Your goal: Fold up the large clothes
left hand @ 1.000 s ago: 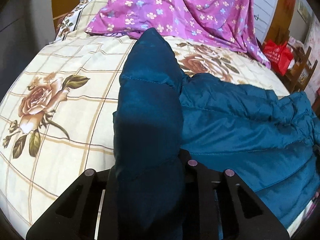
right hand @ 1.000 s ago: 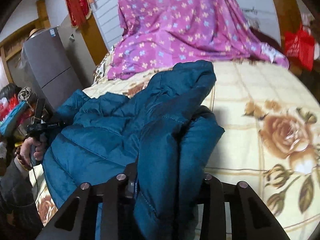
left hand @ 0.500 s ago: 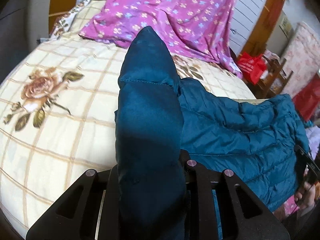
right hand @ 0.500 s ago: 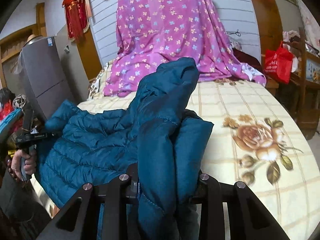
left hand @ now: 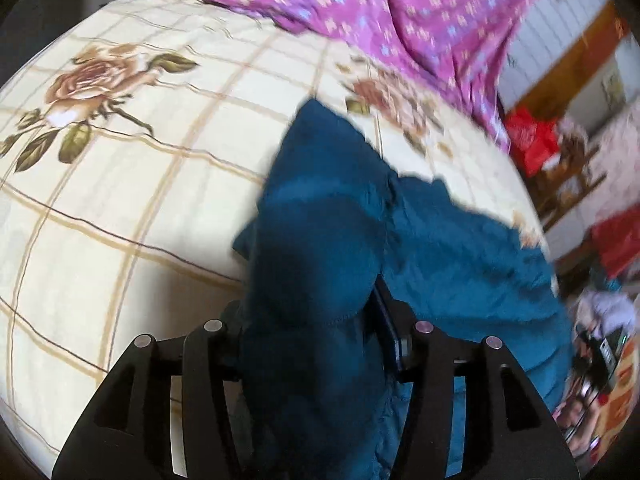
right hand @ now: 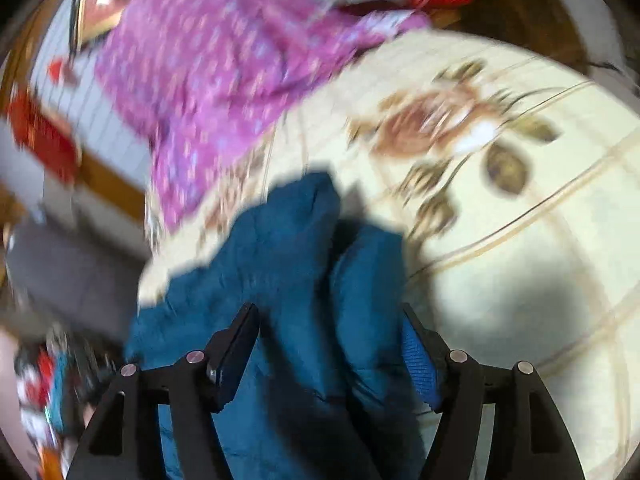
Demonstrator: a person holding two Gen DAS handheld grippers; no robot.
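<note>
I see a rose-print bed (left hand: pixel 120 208) (purple cloth (left hand: pixel 400 12) behind). Both tools, left (left hand: pixel 316 320) and right (right hand: pixel 328 344), have just been opening, jaws apart around the blue jacket (left hand: pixel 460 248).

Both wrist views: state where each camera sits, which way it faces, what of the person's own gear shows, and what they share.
Left wrist: on the left gripper, facing down along its fingers across the bed; jaws have just been opening, teal jacket between them; a hand shows at right.
Right wrist: on the right gripper, facing the bed from the other side; jaws have just been opening, blue pads off the jacket.
Shared: jacket, rose-print bed, purple floral cloth.
</note>
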